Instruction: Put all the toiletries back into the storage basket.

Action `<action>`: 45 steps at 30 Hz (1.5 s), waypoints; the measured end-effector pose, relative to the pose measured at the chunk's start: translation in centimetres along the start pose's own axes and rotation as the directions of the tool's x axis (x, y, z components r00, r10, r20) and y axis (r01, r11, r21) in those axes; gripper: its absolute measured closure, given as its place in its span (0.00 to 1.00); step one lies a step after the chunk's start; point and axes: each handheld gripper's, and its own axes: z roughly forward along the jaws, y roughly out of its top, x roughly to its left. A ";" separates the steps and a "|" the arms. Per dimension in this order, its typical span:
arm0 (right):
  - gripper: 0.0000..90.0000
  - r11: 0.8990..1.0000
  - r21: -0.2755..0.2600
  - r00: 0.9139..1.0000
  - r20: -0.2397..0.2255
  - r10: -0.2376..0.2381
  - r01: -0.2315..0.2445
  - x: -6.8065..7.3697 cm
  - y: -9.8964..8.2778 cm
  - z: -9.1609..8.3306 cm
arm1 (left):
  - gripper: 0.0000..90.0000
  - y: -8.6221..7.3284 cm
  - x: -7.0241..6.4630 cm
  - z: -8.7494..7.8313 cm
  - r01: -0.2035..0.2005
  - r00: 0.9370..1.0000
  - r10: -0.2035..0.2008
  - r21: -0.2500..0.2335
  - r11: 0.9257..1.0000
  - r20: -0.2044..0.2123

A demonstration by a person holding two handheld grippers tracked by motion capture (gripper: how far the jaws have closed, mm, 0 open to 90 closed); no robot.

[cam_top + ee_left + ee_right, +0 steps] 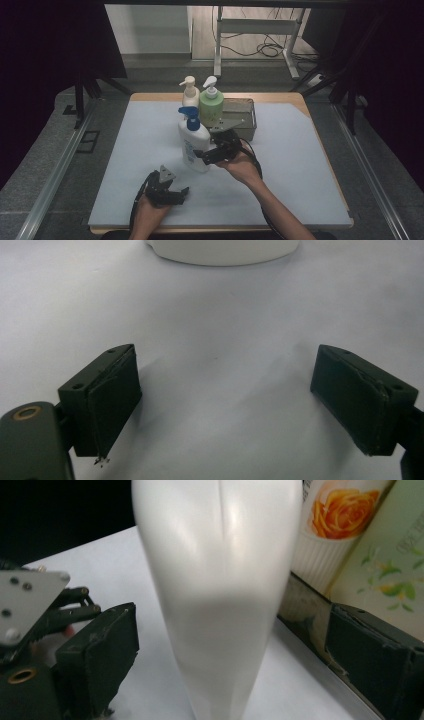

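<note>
white bottle (pixel 220 595): top and base cut off in the right gripper view, no label facing it; in the left gripper view just a curved base at the top edge.
rose-printed bottle (pixel 340 525): partly behind the white one.
green bottle (pixel 387 565): runs off the right edge; print too blurred to read.
grey tray (pixel 240 120): partly hidden behind the bottles.
forearms: cut at the bottom edge.

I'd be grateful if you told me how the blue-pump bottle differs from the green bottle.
The blue-pump bottle is white, while the green bottle is pale green with a white pump. The blue-pump bottle stands on the mat between the right gripper's open jaws; the green bottle stands farther back by the grey tray. Both stand upright with pump tops.
</note>
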 end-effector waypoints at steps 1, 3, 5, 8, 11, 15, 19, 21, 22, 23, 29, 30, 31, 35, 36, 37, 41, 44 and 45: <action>0.10 1.000 -0.008 1.000 -0.004 0.007 -0.007 0.0 0.2 0.1 | 0.13 0.0 0.0 0.0 0.000 1.000 0.000 0.000 1.000 0.000; 0.11 1.000 -0.015 1.000 -0.005 0.006 -0.006 0.0 0.5 0.4 | 0.13 0.0 0.0 0.0 0.000 1.000 0.000 0.000 1.000 0.000; 0.12 1.000 -0.008 1.000 0.004 -0.003 0.003 0.1 0.8 0.7 | 0.13 0.0 0.0 0.0 0.001 1.000 -0.001 -0.002 1.000 0.000; 0.14 1.000 -0.011 1.000 0.009 0.000 0.000 0.1 1.3 1.1 | 0.13 0.0 0.0 0.0 0.000 1.000 0.000 0.000 1.000 0.000; 0.15 1.000 -0.013 1.000 0.014 0.005 -0.005 0.2 1.5 1.4 | 0.13 0.0 0.0 0.0 0.000 1.000 0.000 -0.001 1.000 0.000; 0.16 1.000 -0.001 1.000 0.022 0.001 -0.001 0.2 1.8 2.0 | 0.13 0.0 0.0 0.0 0.001 1.000 -0.001 -0.001 1.000 0.000; 0.19 1.000 -0.002 1.000 0.021 0.000 0.000 0.3 2.0 2.4 | 0.13 0.0 0.0 0.0 0.000 1.000 0.000 -0.001 1.000 0.000; 0.22 1.000 0.002 1.000 0.021 -0.002 0.002 0.3 2.0 2.6 | 0.13 0.0 0.0 0.0 0.001 1.000 -0.001 -0.001 1.000 0.000; 0.23 1.000 0.001 1.000 0.019 -0.002 0.002 0.3 2.0 2.7 | 0.13 0.0 0.0 0.0 0.001 1.000 -0.001 -0.002 1.000 0.000; 0.25 1.000 0.001 1.000 0.017 -0.001 0.001 0.3 2.0 2.7 | 0.13 0.0 0.0 0.0 0.001 1.000 -0.001 -0.002 1.000 0.000; 0.40 1.000 0.016 1.000 -0.012 -0.025 0.026 0.5 2.2 2.8 | 0.13 0.0 0.0 0.0 0.001 1.000 -0.001 -0.002 1.000 0.000; 0.40 0.999 0.019 0.999 -0.015 -0.034 0.034 0.6 2.3 2.8 | 0.13 0.0 0.0 0.0 0.000 1.000 0.000 -0.001 1.000 0.000; 0.41 0.999 0.024 0.999 -0.009 -0.040 0.040 0.7 2.3 2.8 | 0.13 0.0 0.0 0.0 0.001 1.000 -0.001 -0.001 1.000 0.000; 0.41 0.999 0.033 0.999 -0.001 -0.043 0.043 0.8 2.4 2.7 | 0.13 0.0 0.0 0.0 0.001 1.000 -0.001 -0.002 1.000 0.000; 0.41 0.999 0.033 0.999 -0.001 -0.040 0.040 0.8 2.4 2.7 | 0.13 0.0 0.0 0.0 0.001 1.000 -0.001 -0.002 1.000 0.000; 0.42 0.999 0.035 0.999 0.000 -0.040 0.040 0.8 2.4 2.6 | 0.13 0.0 0.0 0.0 0.001 1.000 -0.001 -0.002 1.000 0.000; 0.42 0.997 0.051 0.998 0.004 -0.056 0.056 1.0 2.6 2.5 | 0.13 0.0 0.0 0.0 0.001 1.000 -0.001 -0.002 1.000 0.000; 0.42 0.996 0.055 0.998 0.004 -0.068 0.068 1.1 2.7 2.1 | 0.13 0.0 0.0 0.0 0.002 1.000 -0.002 -0.002 1.000 -0.001; 0.42 0.996 0.053 0.998 0.003 -0.068 0.068 1.1 2.8 2.0 | 0.13 0.0 0.0 0.0 0.002 1.000 -0.002 -0.002 1.000 -0.001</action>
